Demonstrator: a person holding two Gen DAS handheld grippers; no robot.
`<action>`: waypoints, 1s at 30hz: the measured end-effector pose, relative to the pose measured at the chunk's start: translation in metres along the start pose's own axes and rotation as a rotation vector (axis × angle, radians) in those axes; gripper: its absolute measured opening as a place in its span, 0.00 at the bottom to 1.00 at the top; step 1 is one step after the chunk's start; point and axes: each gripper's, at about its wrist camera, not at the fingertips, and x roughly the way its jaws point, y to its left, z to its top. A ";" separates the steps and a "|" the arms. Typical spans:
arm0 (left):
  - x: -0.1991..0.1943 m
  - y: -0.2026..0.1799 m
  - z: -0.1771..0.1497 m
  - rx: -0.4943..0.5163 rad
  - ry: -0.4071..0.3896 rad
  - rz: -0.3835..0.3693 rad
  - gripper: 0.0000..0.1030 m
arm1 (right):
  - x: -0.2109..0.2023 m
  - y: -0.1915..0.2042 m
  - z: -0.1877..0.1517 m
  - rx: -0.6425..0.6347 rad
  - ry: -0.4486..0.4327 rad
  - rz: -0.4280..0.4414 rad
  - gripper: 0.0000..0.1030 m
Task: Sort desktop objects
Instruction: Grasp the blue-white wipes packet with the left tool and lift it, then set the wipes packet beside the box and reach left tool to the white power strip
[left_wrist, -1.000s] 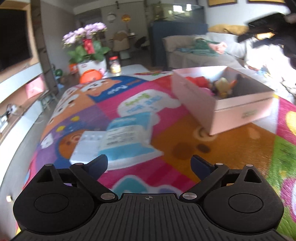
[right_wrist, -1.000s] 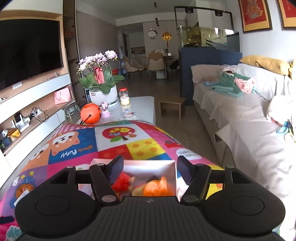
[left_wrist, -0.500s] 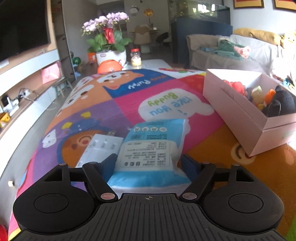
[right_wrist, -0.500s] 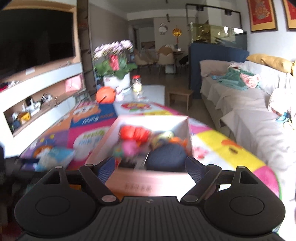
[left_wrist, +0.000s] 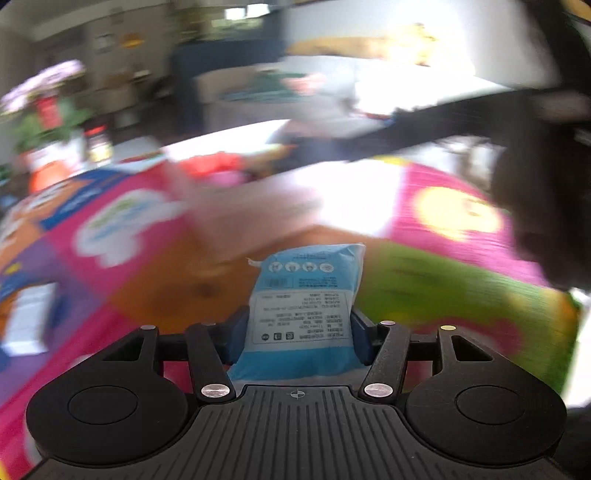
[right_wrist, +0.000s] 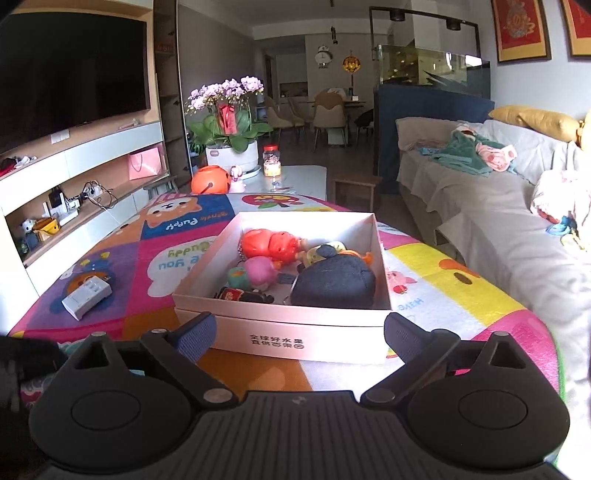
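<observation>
Left tool (left_wrist: 299, 325) closing on blue-and-white plastic packet (left_wrist: 304, 302), packet between its fingers, touching both.
Right tool (right_wrist: 300, 334) wide, opening, nothing between; pale pink cardboard box (right_wrist: 291, 334) just beyond on counter (right_wrist: 461, 295).

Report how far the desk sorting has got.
Done: several toys and a dark pouch already lie in the pink box. In hand: the left gripper is closing, a blue packet between its fingers; the right gripper is opening, nothing between its fingers, facing the box. Left: the white charger on the mat, plus the packet.
</observation>
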 end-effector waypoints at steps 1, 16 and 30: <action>0.000 -0.008 0.000 0.025 -0.006 -0.026 0.61 | 0.000 0.001 0.000 0.000 0.001 0.004 0.95; -0.019 0.120 0.010 -0.276 -0.101 0.416 0.94 | 0.008 -0.002 -0.013 0.025 0.061 -0.001 0.96; 0.031 0.178 -0.005 -0.327 0.078 0.629 0.52 | 0.023 0.074 -0.031 -0.112 0.164 0.304 0.83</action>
